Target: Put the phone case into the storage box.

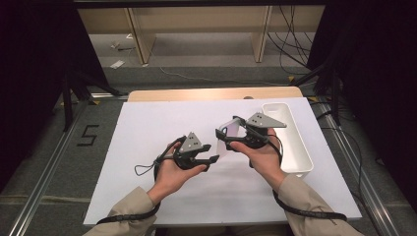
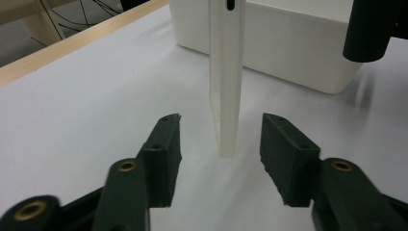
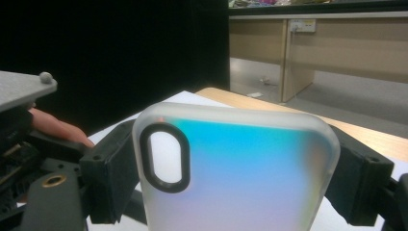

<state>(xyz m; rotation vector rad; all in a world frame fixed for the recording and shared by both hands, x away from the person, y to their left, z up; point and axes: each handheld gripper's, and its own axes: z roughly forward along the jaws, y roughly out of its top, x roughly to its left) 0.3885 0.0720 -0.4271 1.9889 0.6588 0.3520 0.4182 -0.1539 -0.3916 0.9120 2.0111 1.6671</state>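
Right gripper (image 1: 227,136) clamps the phone case (image 3: 235,168) by its side edges, lifted over mid-table, just left of the white bin (image 1: 290,142). Left gripper (image 2: 219,139) is open: case edge-on between the jaws, pads clear of both faces. Long axis crosses the left jaws' gap, so closing would pinch front and back.

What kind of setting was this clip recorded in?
Probably a lab or workshop recording station: a white-topped table fenced by dark curtains, cables trailing over the grey floor, wooden benches behind.
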